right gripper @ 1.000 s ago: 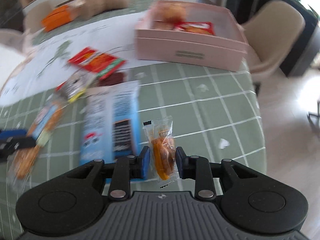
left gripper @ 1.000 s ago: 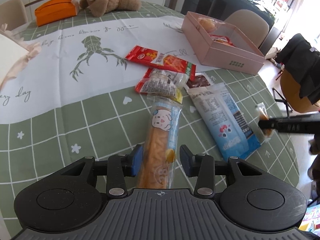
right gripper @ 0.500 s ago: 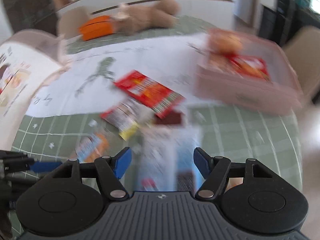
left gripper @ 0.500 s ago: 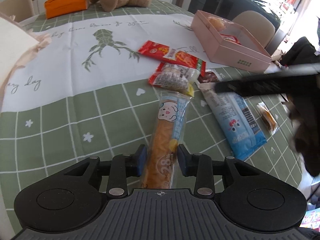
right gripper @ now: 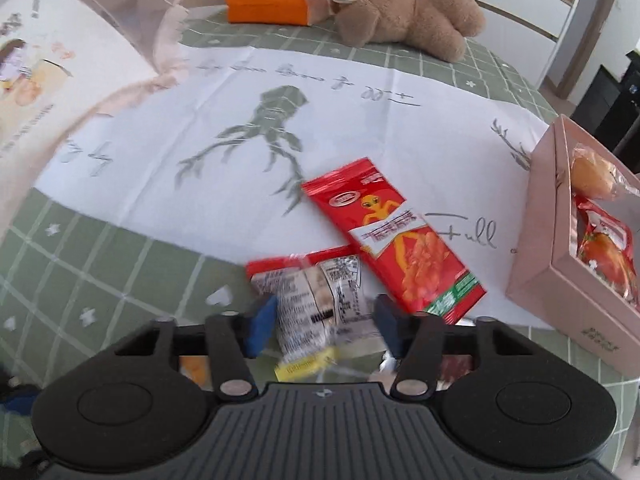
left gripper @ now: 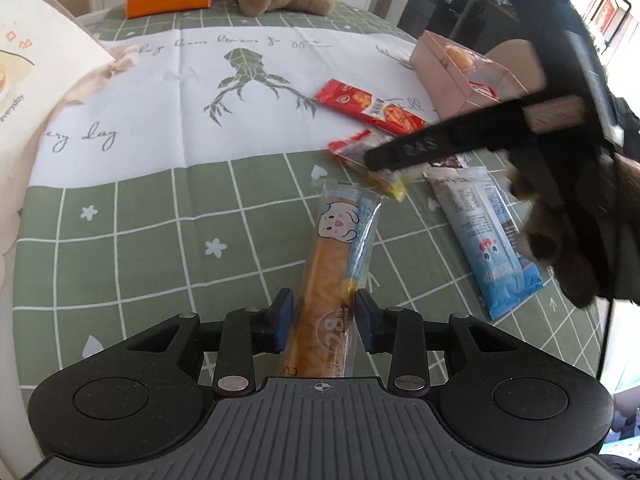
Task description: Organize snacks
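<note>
The left gripper [left gripper: 323,321] squeezes the near end of a long bread stick pack [left gripper: 335,276]. The pack lies flat on the green checked tablecloth [left gripper: 140,240], its long side pointing away toward the pink box [left gripper: 452,76]. The right gripper [right gripper: 322,322] is closing around a small clear snack bag [right gripper: 316,300]; its pads look not yet pressed on the bag.
</note>
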